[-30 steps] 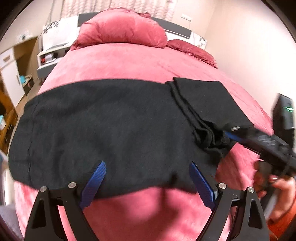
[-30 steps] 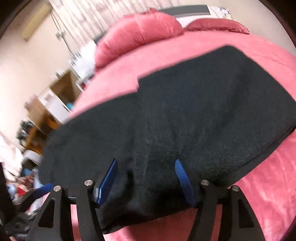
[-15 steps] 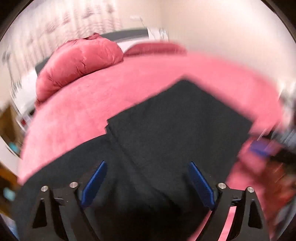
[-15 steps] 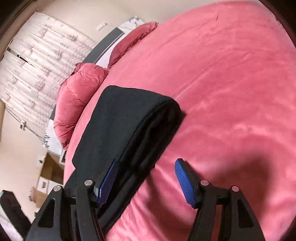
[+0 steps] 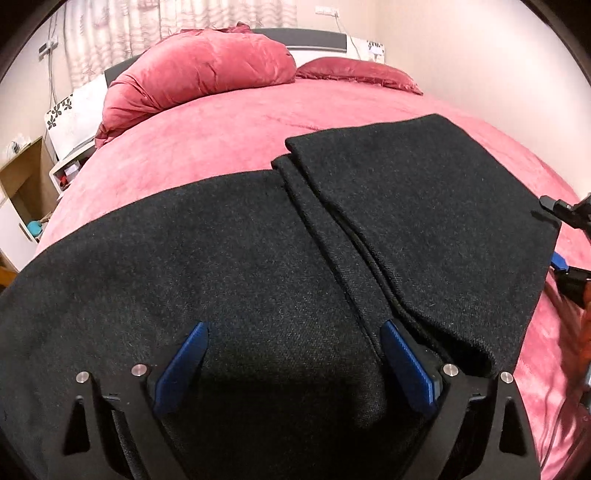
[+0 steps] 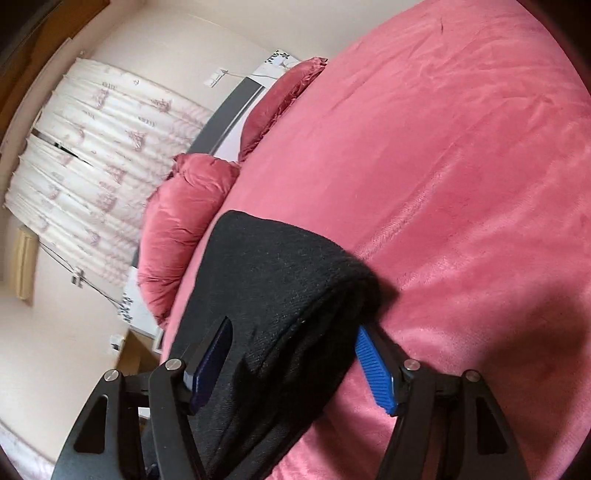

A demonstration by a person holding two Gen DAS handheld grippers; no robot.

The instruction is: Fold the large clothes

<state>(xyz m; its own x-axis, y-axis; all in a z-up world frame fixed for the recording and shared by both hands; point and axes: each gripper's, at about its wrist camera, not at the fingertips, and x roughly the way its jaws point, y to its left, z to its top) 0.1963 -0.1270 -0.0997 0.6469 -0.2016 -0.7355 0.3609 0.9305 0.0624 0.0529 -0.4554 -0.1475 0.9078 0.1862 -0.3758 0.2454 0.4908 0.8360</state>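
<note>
Since a second ago both grippers have swung across the bed: the left one has slid along the cloth to its folded end, and the right one has rolled over and come round to that same end from the side.

From the left wrist, the large black woollen garment [image 5: 229, 266] lies flat across the pink plush bedspread [image 5: 236, 125], with its right-hand part folded back over itself as a doubled flap [image 5: 424, 221]. The left gripper [image 5: 293, 365] hovers low over the near edge; its jaws have just been opening and stand wide, blue pads clear of the fabric, the right pad beside the flap's seam. Two crimson velvet pillows [image 5: 199, 74] sit at the head of the bed beneath a pale patterned curtain [image 5: 155, 26]. At the right edge the right gripper [image 5: 565, 236] pokes in at the flap's outer border.

From the right wrist, the view is tipped sideways. The right gripper [image 6: 295, 365] straddles the thick rounded fold of the black garment [image 6: 273, 280], one blue pad on each side. Its jaws are partly apart; whether they press on the cloth, I cannot tell. Bare bedspread [image 6: 461, 166] fills the rest.
</note>
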